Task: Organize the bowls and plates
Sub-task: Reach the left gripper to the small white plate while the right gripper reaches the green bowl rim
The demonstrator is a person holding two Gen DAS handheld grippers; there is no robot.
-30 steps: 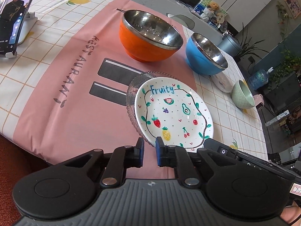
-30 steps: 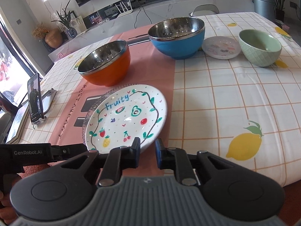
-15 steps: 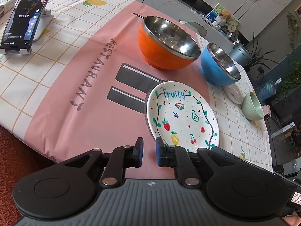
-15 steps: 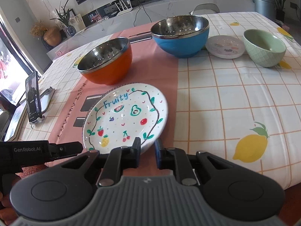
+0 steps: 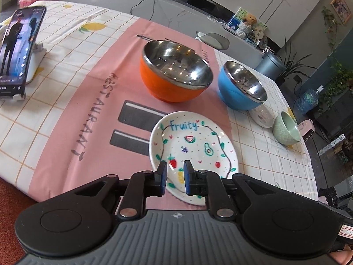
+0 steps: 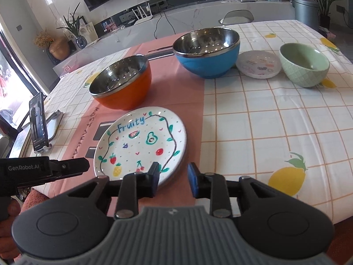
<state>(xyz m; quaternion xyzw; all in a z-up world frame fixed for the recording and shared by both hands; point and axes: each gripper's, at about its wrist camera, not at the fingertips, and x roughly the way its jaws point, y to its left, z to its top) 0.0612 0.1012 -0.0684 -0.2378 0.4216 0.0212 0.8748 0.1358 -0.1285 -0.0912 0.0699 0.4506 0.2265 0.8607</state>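
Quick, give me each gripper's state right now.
Left gripper: open a little, jaws just widened, holding nothing, above the Fruity plate.
Right gripper: open, jaws just widened, holding nothing.

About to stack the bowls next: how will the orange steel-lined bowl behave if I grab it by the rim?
The orange bowl looks rigid and probably light, being thin steel inside. Its polished rim may be slippery for the pads. Its rounded underside narrows to a small base, so a sideways pull could tip it.

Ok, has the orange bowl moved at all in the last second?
No. In the right wrist view the orange bowl sits at the same spot on the pink runner, left of the blue bowl.
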